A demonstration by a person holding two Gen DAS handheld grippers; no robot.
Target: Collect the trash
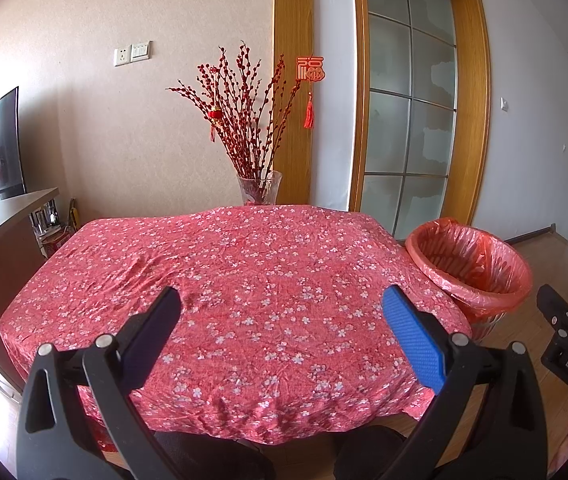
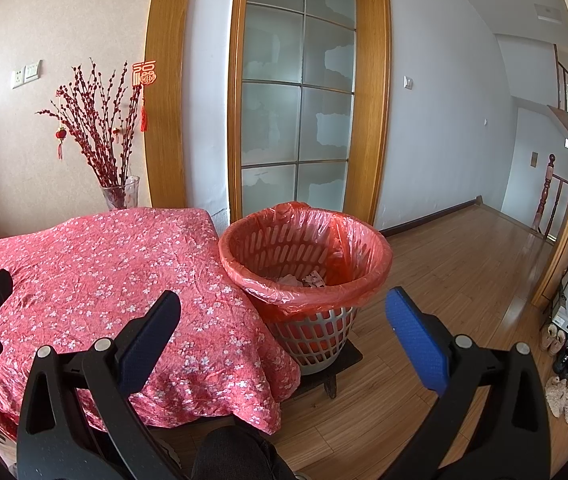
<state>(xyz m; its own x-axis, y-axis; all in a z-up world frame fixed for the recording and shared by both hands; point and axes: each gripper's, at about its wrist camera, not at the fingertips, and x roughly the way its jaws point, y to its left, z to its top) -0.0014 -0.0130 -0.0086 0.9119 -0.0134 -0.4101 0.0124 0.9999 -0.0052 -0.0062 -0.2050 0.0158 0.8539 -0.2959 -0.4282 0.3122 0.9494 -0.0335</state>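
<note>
Both grippers are spread wide and hold nothing. At the bottom of the left wrist view, the left gripper (image 1: 282, 300) hangs above the near part of the table (image 1: 244, 280), its two fingers well apart. At the bottom of the right wrist view, the right gripper (image 2: 284, 300) stands the same way, its gap pointing between the table edge and the bin (image 2: 304, 248).

On the red flowered cloth no trash can be seen; the cloth is only wrinkled. The bin, lined with a red bag, stands just beside the right edge of the table, in the middle of the right view, on a low dark stand (image 2: 336, 364). Some crumpled paper (image 2: 304, 279) lies at its bottom.

Farther, at the far edge of the table, a glass vase (image 1: 259, 188) with red twigs stands against the wall.

The collecting seems finished or near its end. The next move probably calls only for a check that nothing lies on the cloth, with the grippers kept away from the vase.
</note>
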